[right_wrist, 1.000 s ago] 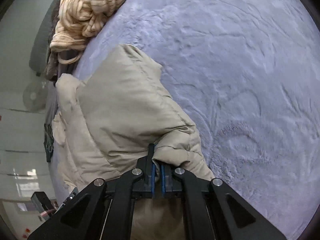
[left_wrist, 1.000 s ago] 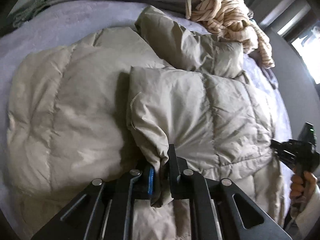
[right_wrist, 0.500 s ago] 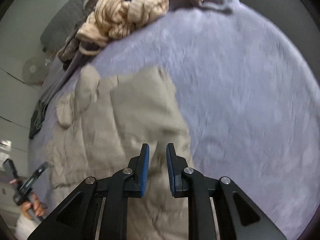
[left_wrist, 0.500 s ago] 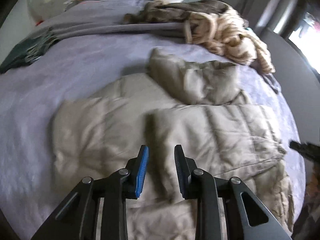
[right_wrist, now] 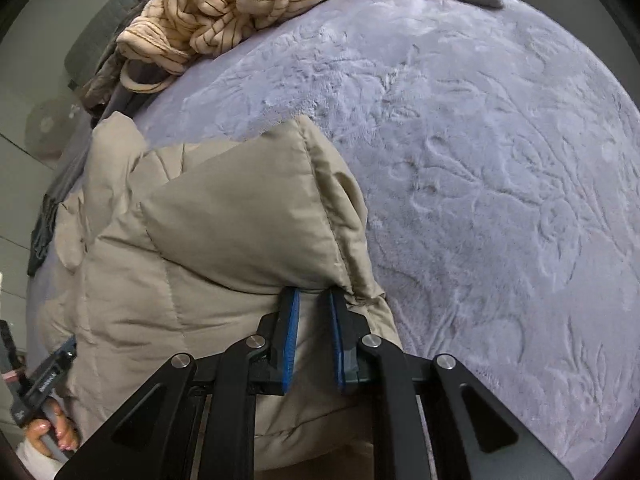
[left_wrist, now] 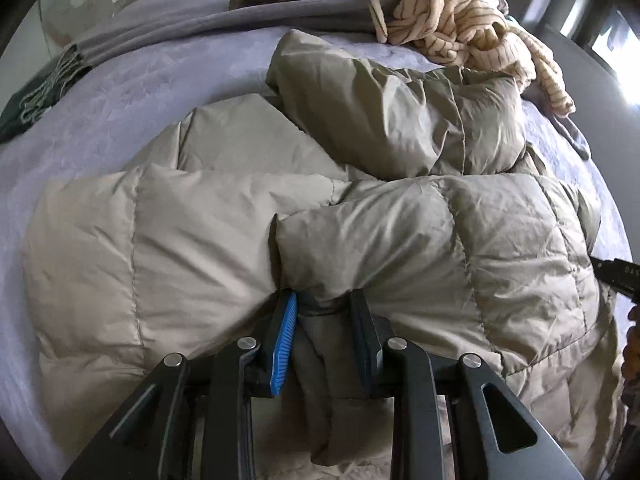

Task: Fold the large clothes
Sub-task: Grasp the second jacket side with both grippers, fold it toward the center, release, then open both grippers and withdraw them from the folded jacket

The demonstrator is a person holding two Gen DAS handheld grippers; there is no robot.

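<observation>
A beige quilted puffer jacket [left_wrist: 400, 240] lies partly folded on the lavender bed cover [left_wrist: 132, 80]. My left gripper [left_wrist: 324, 308] is open, its fingers astride a fold of the jacket's near edge. In the right wrist view the same jacket [right_wrist: 224, 216] lies at the left of the bed. My right gripper [right_wrist: 314, 300] is open with its tips at the jacket's folded corner, fabric between the jaws. Neither gripper is closed on the cloth.
A cream striped garment [left_wrist: 460, 20] and darker clothes are heaped at the far side of the bed, also in the right wrist view [right_wrist: 224, 12]. A grey rolled blanket [left_wrist: 240, 24] runs along the back. Lavender cover [right_wrist: 500, 180] stretches to the right.
One second ago both grippers were shut on the jacket. They let go, pulled back, and now sit open and low at the jacket's folded edges again.
</observation>
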